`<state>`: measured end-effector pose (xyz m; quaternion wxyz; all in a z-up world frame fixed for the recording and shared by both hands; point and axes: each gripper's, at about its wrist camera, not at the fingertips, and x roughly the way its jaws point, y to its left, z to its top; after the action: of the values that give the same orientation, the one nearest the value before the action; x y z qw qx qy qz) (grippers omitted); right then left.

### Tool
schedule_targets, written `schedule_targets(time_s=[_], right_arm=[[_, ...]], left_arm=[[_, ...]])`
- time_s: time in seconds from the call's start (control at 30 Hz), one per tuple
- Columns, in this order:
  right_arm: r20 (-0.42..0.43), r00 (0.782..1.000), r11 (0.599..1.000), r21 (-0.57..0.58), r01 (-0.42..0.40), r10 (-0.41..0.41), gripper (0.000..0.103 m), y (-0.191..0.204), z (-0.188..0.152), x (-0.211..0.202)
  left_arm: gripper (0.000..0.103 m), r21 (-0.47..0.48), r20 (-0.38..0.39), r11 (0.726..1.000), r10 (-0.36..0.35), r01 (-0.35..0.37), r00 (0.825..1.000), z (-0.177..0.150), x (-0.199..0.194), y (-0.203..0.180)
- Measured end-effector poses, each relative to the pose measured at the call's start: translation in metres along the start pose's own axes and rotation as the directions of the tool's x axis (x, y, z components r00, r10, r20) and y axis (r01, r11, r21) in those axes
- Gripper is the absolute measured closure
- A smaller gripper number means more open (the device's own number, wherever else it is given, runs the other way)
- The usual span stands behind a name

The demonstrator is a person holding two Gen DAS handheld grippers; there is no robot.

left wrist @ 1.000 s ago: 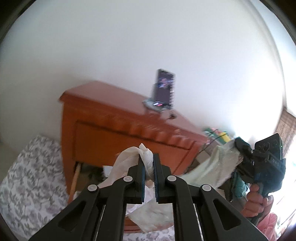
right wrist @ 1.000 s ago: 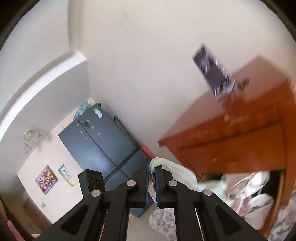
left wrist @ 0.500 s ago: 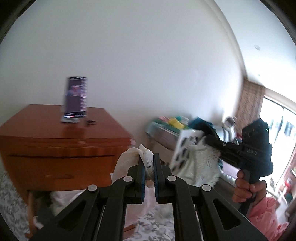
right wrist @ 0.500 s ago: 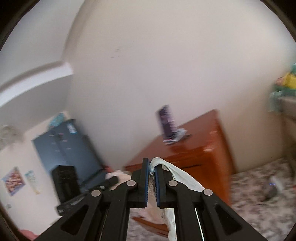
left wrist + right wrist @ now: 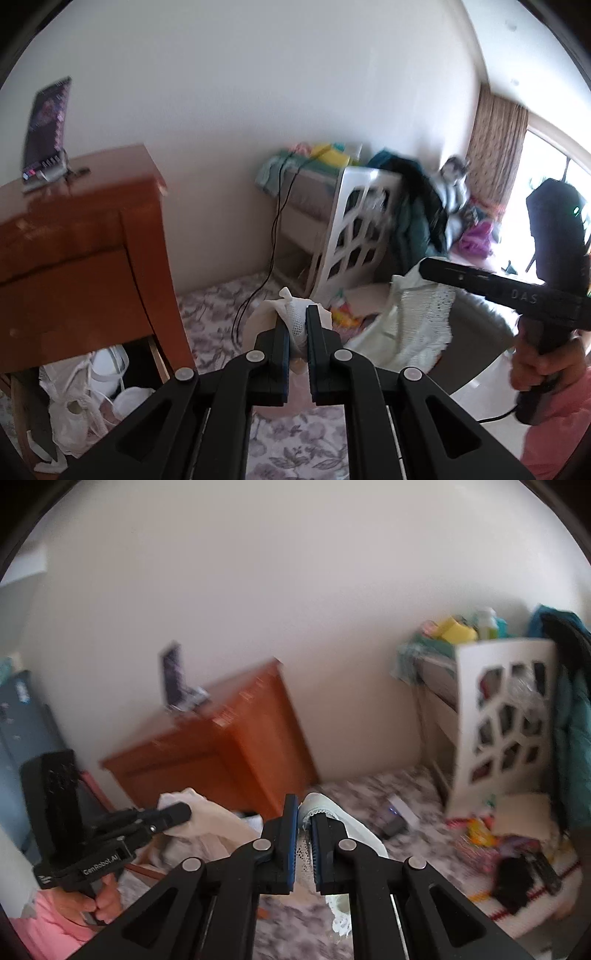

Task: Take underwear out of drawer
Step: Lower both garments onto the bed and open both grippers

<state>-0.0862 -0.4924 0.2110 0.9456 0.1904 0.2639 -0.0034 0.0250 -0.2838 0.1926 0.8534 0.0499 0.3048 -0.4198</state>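
Observation:
My left gripper (image 5: 296, 315) is shut on a cream underwear piece with a mesh panel (image 5: 293, 306), held up in the air to the right of the wooden nightstand (image 5: 81, 258). Its open bottom drawer (image 5: 157, 356) still holds white garments (image 5: 81, 391). My right gripper (image 5: 304, 810) is shut on a white lace-edged underwear piece (image 5: 343, 819) that hangs below it. In the left wrist view the right gripper (image 5: 424, 267) shows at the right with that pale garment (image 5: 417, 325) hanging from it. The right wrist view shows the left gripper (image 5: 183, 812) with the cream piece (image 5: 218, 823).
A phone on a stand (image 5: 46, 129) sits on the nightstand top. A white cut-out shelf (image 5: 506, 716) with clothes piled on it stands at the right wall. A black cable (image 5: 273, 236) runs down to the floral floor covering (image 5: 214, 317). Small items (image 5: 513, 864) litter the floor.
Both grippers have swung right, away from the nightstand and its drawer, each carrying its garment. The nightstand has slid to the left of both views; the shelf has come into view.

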Motion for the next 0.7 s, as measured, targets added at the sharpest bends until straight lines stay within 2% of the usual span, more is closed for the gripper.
schedule_targets(time_s=[0.2,0.37,0.53,0.7], right_arm=[[-0.143,0.987,0.996,0.053,0.079,-0.070,0.093,-0.040,-0.032,0.054],[-0.265,0.960,0.983,0.129,0.128,-0.090,0.093,-0.078,-0.068,0.105],[-0.366,0.926,0.972,0.170,0.163,-0.091,0.093,-0.105,-0.100,0.149],[-0.488,0.868,0.962,0.184,0.199,-0.086,0.093,-0.124,-0.139,0.190]], left_arm=[[0.095,0.032,-0.151,0.998,0.057,-0.052,0.987,-0.039,0.070,-0.005],[0.095,0.017,-0.298,0.998,0.063,-0.060,0.952,-0.078,0.123,-0.004],[0.095,0.020,-0.390,0.997,0.081,-0.080,0.917,-0.109,0.163,-0.007],[0.095,0.046,-0.479,0.993,0.119,-0.110,0.870,-0.141,0.200,-0.004]])
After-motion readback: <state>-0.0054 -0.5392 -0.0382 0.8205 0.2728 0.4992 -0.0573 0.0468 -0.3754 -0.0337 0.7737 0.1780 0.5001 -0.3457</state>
